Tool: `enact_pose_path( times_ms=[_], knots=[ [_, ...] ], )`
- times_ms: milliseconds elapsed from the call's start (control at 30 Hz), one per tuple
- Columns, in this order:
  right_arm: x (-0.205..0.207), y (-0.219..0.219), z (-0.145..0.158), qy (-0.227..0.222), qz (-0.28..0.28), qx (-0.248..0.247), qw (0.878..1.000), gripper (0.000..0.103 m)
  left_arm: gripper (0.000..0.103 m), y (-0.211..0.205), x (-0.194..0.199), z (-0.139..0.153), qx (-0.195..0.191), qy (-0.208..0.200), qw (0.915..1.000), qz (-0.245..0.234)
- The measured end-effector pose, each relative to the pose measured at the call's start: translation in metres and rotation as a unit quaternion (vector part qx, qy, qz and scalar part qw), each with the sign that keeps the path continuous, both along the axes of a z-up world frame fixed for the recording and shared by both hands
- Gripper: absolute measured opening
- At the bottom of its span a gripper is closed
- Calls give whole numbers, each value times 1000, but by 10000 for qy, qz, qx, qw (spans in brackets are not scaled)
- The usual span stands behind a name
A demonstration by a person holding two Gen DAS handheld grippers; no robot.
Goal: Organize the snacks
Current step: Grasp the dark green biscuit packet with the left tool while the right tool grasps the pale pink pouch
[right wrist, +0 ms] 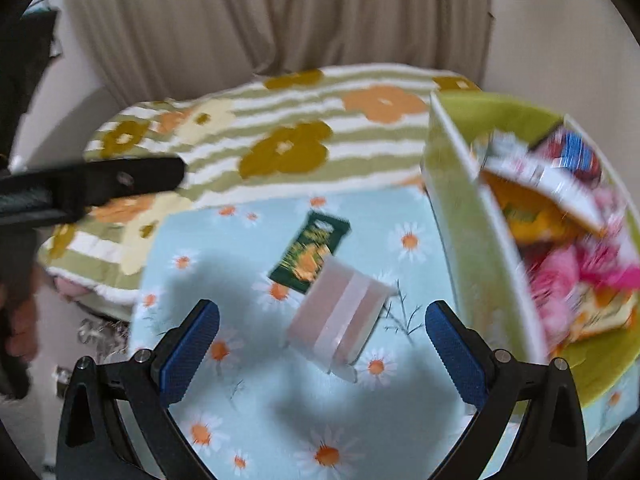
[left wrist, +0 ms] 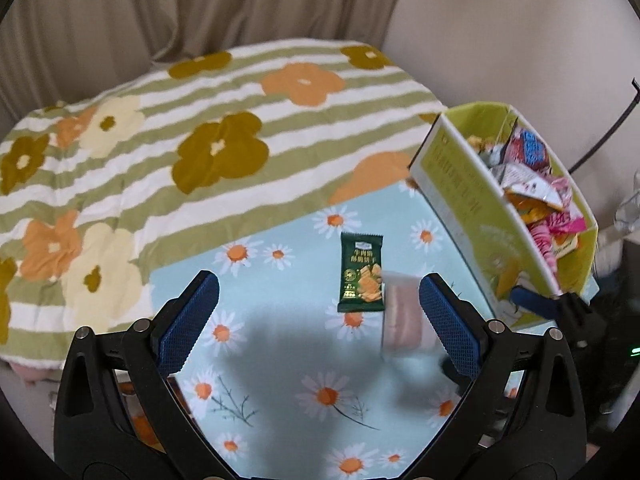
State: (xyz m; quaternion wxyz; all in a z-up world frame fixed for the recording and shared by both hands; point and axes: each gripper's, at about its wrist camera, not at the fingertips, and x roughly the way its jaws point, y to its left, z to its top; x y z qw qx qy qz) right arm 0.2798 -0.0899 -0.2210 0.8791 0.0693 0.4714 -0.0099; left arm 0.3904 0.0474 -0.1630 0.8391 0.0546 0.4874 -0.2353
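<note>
Two loose snacks lay on the daisy-print cloth (right wrist: 280, 420) left of the green box (right wrist: 472, 248): a dark green cracker packet (right wrist: 310, 256) and, overlapping its near corner, a pale pink packet (right wrist: 340, 320). The right gripper (right wrist: 322, 354) hung spread and empty with the pink packet straight ahead between its fingers, long axis running diagonally away to the right. The left gripper (left wrist: 318, 318), likewise spread and empty, had that packet by its right finger, so the right one looked better placed.

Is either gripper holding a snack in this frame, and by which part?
Nothing is held. The left gripper and right gripper are both open above the dark green biscuit packet and pale pink wrapped snack.
</note>
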Motion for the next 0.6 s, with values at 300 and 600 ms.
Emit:
enact_pose_path(
  times_ms=[300,600],
  knots=[
    [35,-2,-67,329,-820,-83,9961,100,100,-21,32,-57,204,369,9982,-430],
    [42,-3,-82,476,-724,-154,9961,70,100,-55,46,-100,395,676,9936,-810]
  ],
)
